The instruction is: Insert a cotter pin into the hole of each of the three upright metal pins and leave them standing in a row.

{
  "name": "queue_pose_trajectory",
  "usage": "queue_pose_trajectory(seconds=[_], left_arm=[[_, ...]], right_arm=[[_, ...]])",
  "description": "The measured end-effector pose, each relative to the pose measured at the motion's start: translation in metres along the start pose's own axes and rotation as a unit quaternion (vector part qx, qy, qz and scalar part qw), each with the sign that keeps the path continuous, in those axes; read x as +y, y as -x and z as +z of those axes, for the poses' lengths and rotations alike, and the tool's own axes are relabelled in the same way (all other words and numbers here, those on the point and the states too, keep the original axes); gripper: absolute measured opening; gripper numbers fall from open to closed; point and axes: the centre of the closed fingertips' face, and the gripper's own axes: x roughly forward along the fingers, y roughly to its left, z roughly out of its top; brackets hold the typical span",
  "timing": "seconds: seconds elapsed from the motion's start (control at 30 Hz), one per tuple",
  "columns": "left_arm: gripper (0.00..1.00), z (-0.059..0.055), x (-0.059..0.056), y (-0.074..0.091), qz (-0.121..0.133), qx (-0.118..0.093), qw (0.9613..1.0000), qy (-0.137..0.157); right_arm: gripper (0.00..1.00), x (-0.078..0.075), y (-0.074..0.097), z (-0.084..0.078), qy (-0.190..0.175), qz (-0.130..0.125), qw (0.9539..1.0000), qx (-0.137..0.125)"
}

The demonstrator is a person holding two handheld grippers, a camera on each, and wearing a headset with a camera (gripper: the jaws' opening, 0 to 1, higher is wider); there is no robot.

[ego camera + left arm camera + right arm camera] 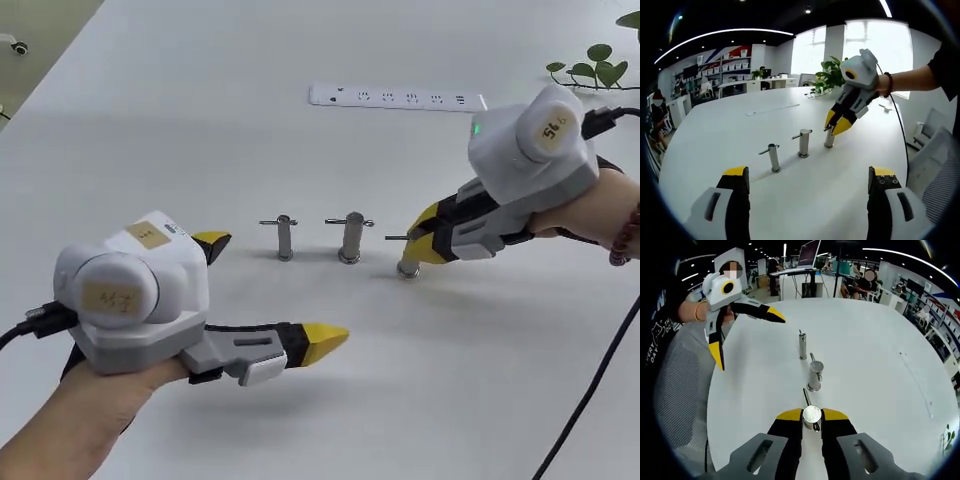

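Three metal pins are standing in a row on the white table [150,120]. In the head view, the first pin [285,240] is standing on the left. The second pin [350,240] is standing just beside it. The third pin [408,266] is standing on the right, near the second one. All three are standing up straight with their bottoms touching the table.

A thin cotter pin [277,222] is sticking through the top of the first pin. Another one is sticking through the top of the second pin. A thin bit of wire is poking out sideways from the top of the third pin too.

The right gripper [425,242] is reaching down to the third pin. Its two yellow tips are squeezing the top of that pin, one on each side. In the right gripper view, the round shiny top of the pin is sitting right between the tips.

The left gripper [270,290] is floating over the table in front of the row, well apart from the pins. Its jaws are spread wide, and nothing is sitting between them.

A white power strip [398,97] is lying far back on the table. A green plant [595,70] is peeking in at the back right corner.
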Motion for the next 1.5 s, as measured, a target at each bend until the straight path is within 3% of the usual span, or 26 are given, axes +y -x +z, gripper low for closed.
queue_pose_trajectory(seconds=[0.7, 1.13, 1.27, 1.43, 1.5], left_arm=[[0.99, 0.001, 0.002, 0.0, 0.002, -0.001, 1.0, 0.0], [0.97, -0.002, 0.0, 0.0, -0.002, 0.006, 1.0, 0.0], [0.97, -0.003, -0.001, 0.0, -0.003, 0.009, 1.0, -0.003], [0.96, -0.003, 0.002, 0.0, 0.001, 0.01, 1.0, -0.001], [0.95, -0.002, 0.004, 0.001, 0.004, 0.008, 1.0, 0.003]], right_arm=[[0.08, -0.025, -0.001, -0.011, 0.0, 0.003, 0.9999, 0.014], [0.09, -0.032, -0.003, -0.014, 0.004, 0.016, 0.9998, 0.006], [0.19, -0.03, -0.005, -0.012, 0.003, 0.014, 0.9999, 0.001], [0.29, -0.033, -0.001, -0.007, -0.007, -0.009, 0.9999, -0.011], [0.31, -0.038, 0.004, -0.003, -0.034, -0.031, 0.9985, -0.03]])
